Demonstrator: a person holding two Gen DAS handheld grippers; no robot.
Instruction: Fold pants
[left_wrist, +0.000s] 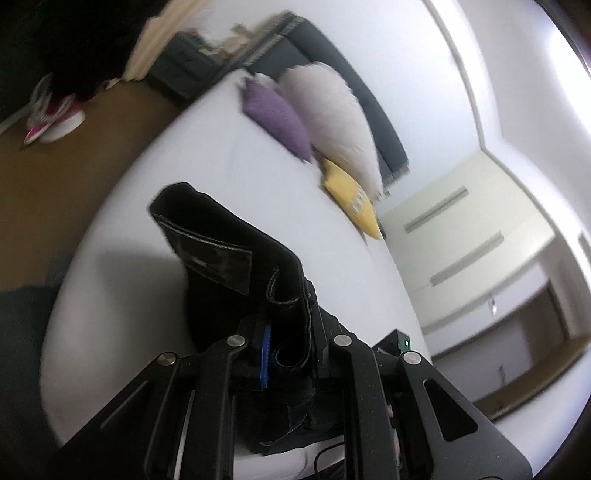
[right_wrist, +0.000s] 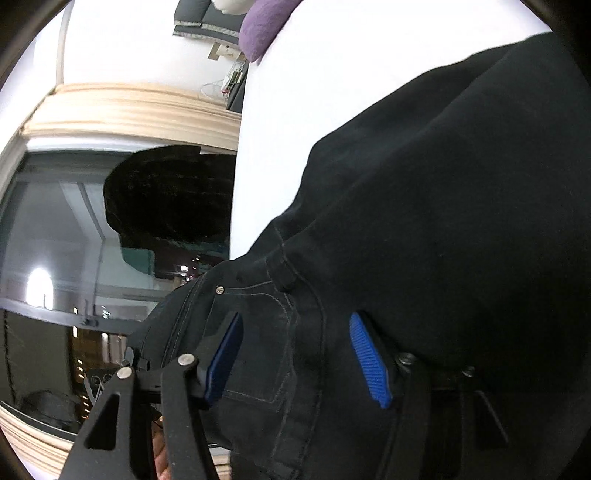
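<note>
The black pants (left_wrist: 236, 254) hang above a white bed (left_wrist: 155, 177). My left gripper (left_wrist: 291, 347) is shut on a bunched edge of them, with a leather waistband patch showing just beyond the fingers. In the right wrist view the black pants (right_wrist: 424, 221) fill most of the frame, with the pocket stitching and a rivet near the fingers. My right gripper (right_wrist: 299, 358) stands wide open, its blue pads (right_wrist: 369, 362) on either side of the pocket area. The cloth lies between them, not pinched.
A purple pillow (left_wrist: 277, 122), a white pillow (left_wrist: 340, 122) and a yellow pillow (left_wrist: 354, 199) lie at the head of the bed by a dark headboard (left_wrist: 354, 88). Pink shoes (left_wrist: 55, 114) sit on the brown floor. A wardrobe (left_wrist: 480, 236) stands beside the bed.
</note>
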